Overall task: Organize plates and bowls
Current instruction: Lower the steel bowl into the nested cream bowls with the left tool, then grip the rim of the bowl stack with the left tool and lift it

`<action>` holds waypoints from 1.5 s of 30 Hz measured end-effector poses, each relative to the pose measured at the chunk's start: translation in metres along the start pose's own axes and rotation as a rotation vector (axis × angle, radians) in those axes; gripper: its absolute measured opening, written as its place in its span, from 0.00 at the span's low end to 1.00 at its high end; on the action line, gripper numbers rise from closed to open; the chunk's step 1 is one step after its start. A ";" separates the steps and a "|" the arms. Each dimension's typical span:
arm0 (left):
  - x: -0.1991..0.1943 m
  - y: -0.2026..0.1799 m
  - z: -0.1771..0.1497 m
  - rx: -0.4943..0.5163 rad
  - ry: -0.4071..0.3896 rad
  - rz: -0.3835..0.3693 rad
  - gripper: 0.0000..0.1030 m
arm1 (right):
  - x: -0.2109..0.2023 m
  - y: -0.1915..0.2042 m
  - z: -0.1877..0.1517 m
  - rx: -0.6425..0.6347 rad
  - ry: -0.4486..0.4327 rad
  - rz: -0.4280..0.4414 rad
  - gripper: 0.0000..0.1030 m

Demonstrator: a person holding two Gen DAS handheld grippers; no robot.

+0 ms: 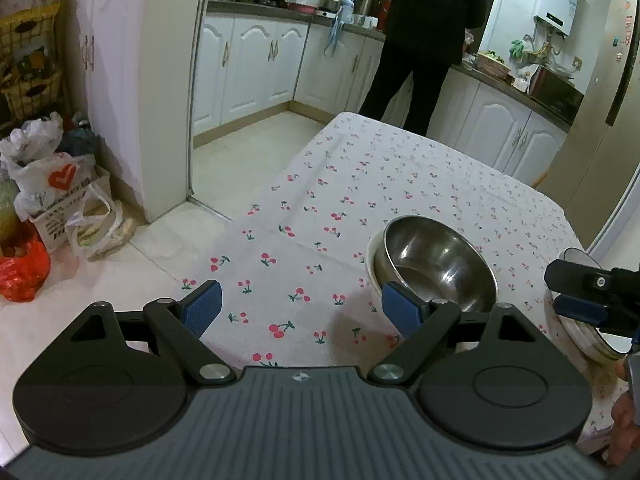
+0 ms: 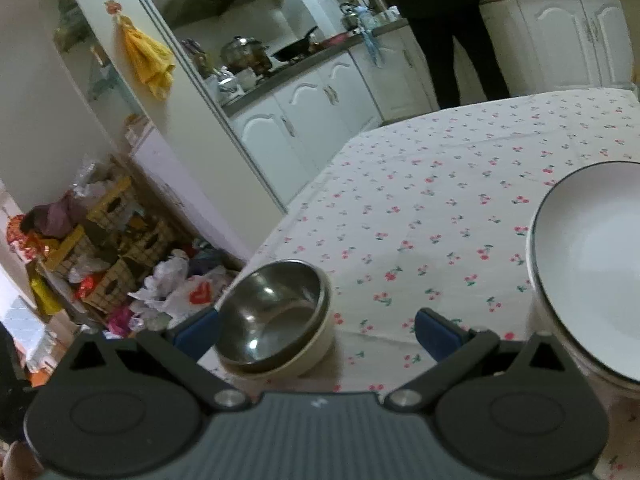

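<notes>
**Table stock: two nested bowls, one plate stack**

1. Steel bowl, one. It sits tilted inside a cream bowl, also one; the pair stands on the cherry-print cloth near the table's left edge.
2. Plate, white with a dark rim. One face shows in my right view, at the right edge of the table. In the left view it tops a stack; I cannot count the pieces beneath it.
3. My left gripper: fingers spread wide, nothing between them. The right finger is just in front of the cream bowl; whether it touches I cannot tell.
4. My right gripper: fingers apart and empty, nested bowls just beside the left finger, plate beyond the right one.
5. Person, one, in dark clothes, standing at the counter past the table.
6. Plastic bags, several, on the floor to the left.
</notes>
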State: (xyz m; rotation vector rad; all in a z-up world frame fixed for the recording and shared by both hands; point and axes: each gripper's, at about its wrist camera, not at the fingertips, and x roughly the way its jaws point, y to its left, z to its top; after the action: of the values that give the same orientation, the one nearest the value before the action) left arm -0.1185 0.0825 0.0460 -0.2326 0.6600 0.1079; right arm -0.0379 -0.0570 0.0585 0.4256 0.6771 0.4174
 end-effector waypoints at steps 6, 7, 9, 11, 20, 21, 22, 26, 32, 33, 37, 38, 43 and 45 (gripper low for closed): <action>0.004 0.003 0.000 -0.022 0.024 -0.025 1.00 | 0.006 -0.006 0.001 0.020 0.013 -0.020 1.00; 0.004 0.003 0.000 -0.028 0.026 -0.031 1.00 | 0.007 -0.007 0.001 0.026 0.011 -0.016 1.00; 0.004 0.005 0.001 -0.038 0.029 -0.042 1.00 | 0.008 -0.009 0.001 0.034 0.012 -0.015 1.00; 0.004 0.008 0.001 -0.055 0.031 -0.060 1.00 | 0.010 -0.010 0.002 0.043 0.022 -0.020 1.00; -0.003 0.012 0.003 -0.111 0.041 -0.217 1.00 | 0.011 -0.024 0.004 0.109 0.036 0.007 1.00; -0.003 0.012 0.003 -0.118 0.044 -0.239 1.00 | 0.011 -0.026 0.005 0.125 0.036 0.021 1.00; -0.003 0.011 0.003 -0.126 0.047 -0.259 1.00 | 0.010 -0.028 0.005 0.140 0.036 0.034 1.00; 0.001 0.008 0.004 -0.159 0.068 -0.322 1.00 | 0.014 -0.032 0.006 0.197 0.053 0.097 1.00; 0.008 0.011 0.009 -0.210 0.090 -0.354 1.00 | 0.020 -0.027 0.009 0.221 0.071 0.160 1.00; 0.009 0.010 0.010 -0.216 0.093 -0.361 1.00 | 0.021 -0.027 0.010 0.226 0.074 0.167 1.00; 0.011 0.009 0.014 -0.232 0.087 -0.388 1.00 | 0.030 -0.030 0.011 0.272 0.100 0.181 1.00; 0.011 0.008 0.015 -0.232 0.081 -0.390 1.00 | 0.032 -0.032 0.011 0.289 0.106 0.188 1.00; 0.014 0.003 0.015 -0.234 0.063 -0.366 1.00 | 0.038 -0.036 0.011 0.333 0.122 0.213 1.00; 0.016 0.003 0.015 -0.238 0.058 -0.367 1.00 | 0.039 -0.037 0.011 0.350 0.124 0.226 1.00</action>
State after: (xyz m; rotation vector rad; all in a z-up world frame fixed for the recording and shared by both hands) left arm -0.0977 0.0894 0.0476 -0.5838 0.6518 -0.1737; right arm 0.0059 -0.0706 0.0282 0.8177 0.8298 0.5445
